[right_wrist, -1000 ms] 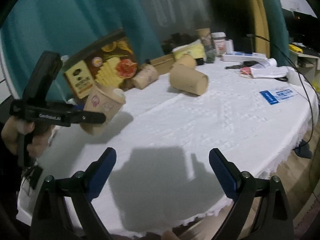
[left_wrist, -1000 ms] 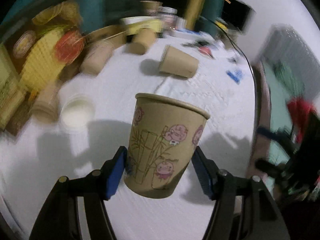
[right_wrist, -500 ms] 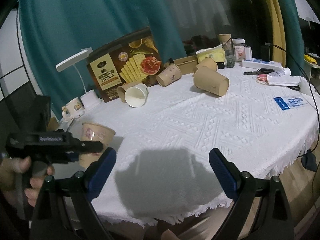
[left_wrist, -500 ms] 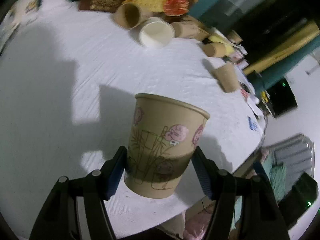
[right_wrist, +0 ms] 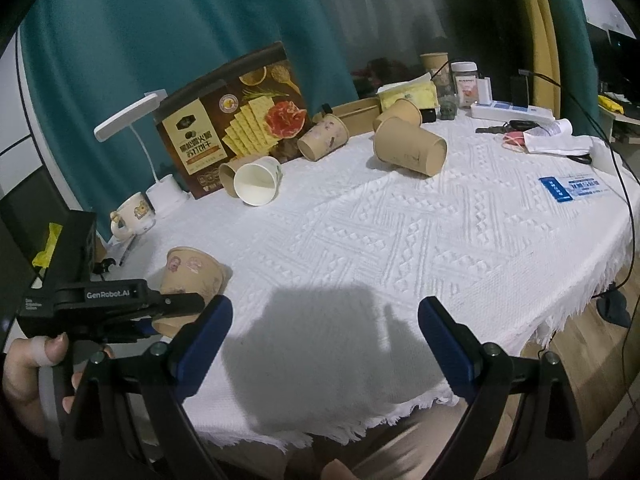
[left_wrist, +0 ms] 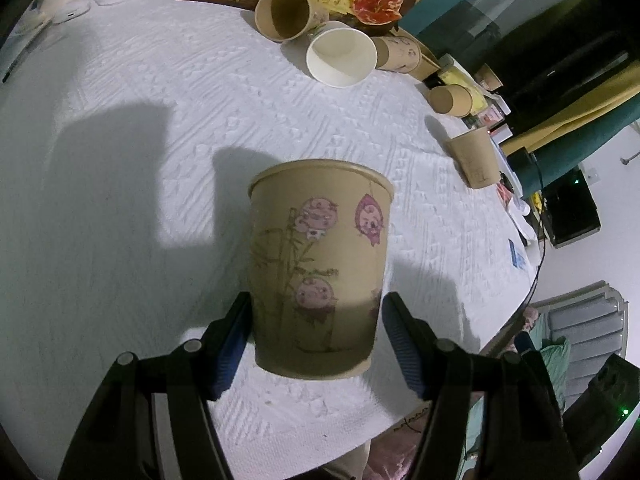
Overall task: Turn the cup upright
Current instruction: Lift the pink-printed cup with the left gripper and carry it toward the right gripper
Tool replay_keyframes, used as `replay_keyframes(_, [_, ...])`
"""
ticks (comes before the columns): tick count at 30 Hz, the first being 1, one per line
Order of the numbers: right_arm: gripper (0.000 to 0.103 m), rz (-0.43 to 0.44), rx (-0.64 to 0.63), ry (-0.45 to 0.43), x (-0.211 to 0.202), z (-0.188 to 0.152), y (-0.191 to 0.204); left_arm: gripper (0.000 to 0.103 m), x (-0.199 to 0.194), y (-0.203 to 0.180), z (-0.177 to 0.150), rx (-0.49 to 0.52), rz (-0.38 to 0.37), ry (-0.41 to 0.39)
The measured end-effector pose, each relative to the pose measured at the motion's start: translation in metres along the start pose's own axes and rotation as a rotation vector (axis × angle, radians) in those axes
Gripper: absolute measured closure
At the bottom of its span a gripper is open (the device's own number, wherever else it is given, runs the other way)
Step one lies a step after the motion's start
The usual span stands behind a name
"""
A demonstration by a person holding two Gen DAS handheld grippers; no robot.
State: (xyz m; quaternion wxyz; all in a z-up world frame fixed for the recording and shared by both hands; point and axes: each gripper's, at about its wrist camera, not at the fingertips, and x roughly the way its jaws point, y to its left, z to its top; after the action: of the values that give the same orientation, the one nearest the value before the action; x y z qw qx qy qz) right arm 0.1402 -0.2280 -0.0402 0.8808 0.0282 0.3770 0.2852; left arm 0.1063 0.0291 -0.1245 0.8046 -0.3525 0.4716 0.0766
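A brown paper cup (left_wrist: pixel 320 268) printed with pink cartoon pigs stands upright, rim up, between the blue pads of my left gripper (left_wrist: pixel 316 332), which is shut on its lower half. In the right wrist view the same cup (right_wrist: pixel 192 276) sits low over the white tablecloth (right_wrist: pixel 400 248) near the table's front left edge, with the left gripper (right_wrist: pixel 120 304) and a hand behind it. Its base is hidden, so contact with the cloth is unclear. My right gripper (right_wrist: pixel 324 320) hangs open above the front edge, holding nothing.
Several more paper cups lie on their sides further back: a plain brown one (right_wrist: pixel 412 148), a white-lined one (right_wrist: pixel 256 186) and a printed one (right_wrist: pixel 324 138). A cracker box (right_wrist: pixel 232 120), desk lamp (right_wrist: pixel 132 120) and mug (right_wrist: pixel 134 216) line the back left.
The left gripper rolled and sank, bringing the cup from a tilt in the air to upright and low at the table's near left. The right gripper stayed where it was, still open.
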Motion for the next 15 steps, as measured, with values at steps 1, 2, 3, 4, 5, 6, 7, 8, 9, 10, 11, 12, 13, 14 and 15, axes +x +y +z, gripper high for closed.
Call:
replay_keyframes(1, [0.01, -0.001, -0.002, 0.002, 0.001, 0.0, 0.001, 0.037, 0.001, -0.001, 0.001, 0.0, -0.002, 0.001])
replay_keyframes(2, [0.01, -0.003, -0.004, 0.003, 0.001, 0.0, 0.002, 0.037, 0.001, 0.0, 0.001, 0.0, -0.005, 0.002])
replay_keyframes(3, [0.01, -0.004, -0.006, 0.004, 0.001, 0.0, 0.002, 0.037, 0.0, 0.0, 0.001, 0.0, -0.01, 0.002])
replay_keyframes(4, [0.01, -0.004, -0.008, 0.005, 0.001, 0.001, 0.003, 0.037, 0.0, 0.0, 0.001, 0.0, -0.015, 0.003])
replay_keyframes(5, [0.01, -0.005, -0.01, 0.005, 0.001, 0.001, 0.003, 0.037, 0.0, 0.001, 0.001, -0.001, -0.017, 0.003])
replay_keyframes(6, [0.01, -0.007, -0.011, 0.007, 0.001, 0.001, 0.003, 0.037, 0.0, 0.002, 0.002, -0.002, -0.019, 0.003])
replay_keyframes(7, [0.01, -0.008, -0.012, 0.008, 0.002, 0.001, 0.005, 0.037, 0.0, 0.003, 0.002, -0.002, -0.021, 0.004])
replay_keyframes(8, [0.01, -0.009, -0.013, 0.009, 0.002, 0.001, 0.005, 0.037, 0.0, 0.003, 0.002, -0.002, -0.025, 0.006])
replay_keyframes(9, [0.01, -0.011, -0.015, 0.011, 0.003, 0.001, 0.006, 0.037, 0.0, 0.004, 0.003, 0.0, -0.027, 0.007])
replay_keyframes(10, [0.01, -0.013, -0.016, 0.013, 0.003, 0.001, 0.007, 0.037, -0.001, 0.004, 0.003, 0.004, -0.028, 0.009])
replay_keyframes(11, [0.01, -0.016, -0.018, 0.015, 0.004, 0.002, 0.008, 0.037, -0.001, 0.003, 0.003, 0.015, -0.028, 0.01])
replay_keyframes(12, [0.01, -0.019, -0.023, 0.018, 0.004, 0.002, 0.009, 0.037, -0.002, 0.002, 0.004, 0.028, -0.025, 0.008])
replay_keyframes(13, [0.01, -0.024, -0.028, 0.021, 0.005, 0.002, 0.01, 0.037, -0.003, 0.0, 0.004, 0.039, -0.019, 0.004])
replay_keyframes(14, [0.01, -0.032, -0.035, 0.028, 0.006, 0.003, 0.011, 0.037, -0.006, -0.002, 0.004, 0.053, -0.017, -0.006])
replay_keyframes(15, [0.01, -0.038, -0.039, 0.035, 0.008, 0.004, 0.012, 0.034, -0.009, -0.004, 0.004, 0.067, -0.018, -0.016])
